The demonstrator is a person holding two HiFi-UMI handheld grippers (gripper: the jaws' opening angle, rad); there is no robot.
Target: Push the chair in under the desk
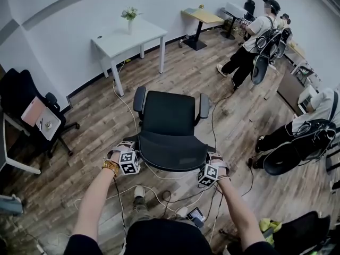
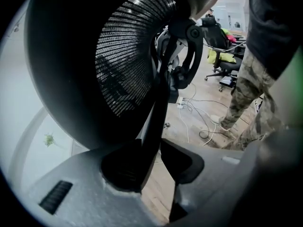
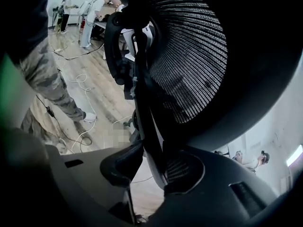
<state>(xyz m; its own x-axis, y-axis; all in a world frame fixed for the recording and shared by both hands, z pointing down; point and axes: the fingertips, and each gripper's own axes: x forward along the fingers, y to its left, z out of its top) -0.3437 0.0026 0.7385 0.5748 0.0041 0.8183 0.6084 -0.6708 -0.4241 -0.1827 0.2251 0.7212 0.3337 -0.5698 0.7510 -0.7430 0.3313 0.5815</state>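
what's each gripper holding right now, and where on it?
Both hold the chair: the left gripper clamps one side rim of the mesh backrest, and the right gripper clamps the opposite rim.

chair (image 1: 169, 122): black, mesh back | desk (image 1: 144, 34): white | floor (image 1: 93, 129): brown wood planks

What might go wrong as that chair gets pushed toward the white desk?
Cables lie on the floor around the chair; its wheels may snag them. Both the left gripper and right gripper pinch only the thin rim of the backrest, so they might slip. A hard bump into the white desk might topple the plant vase.
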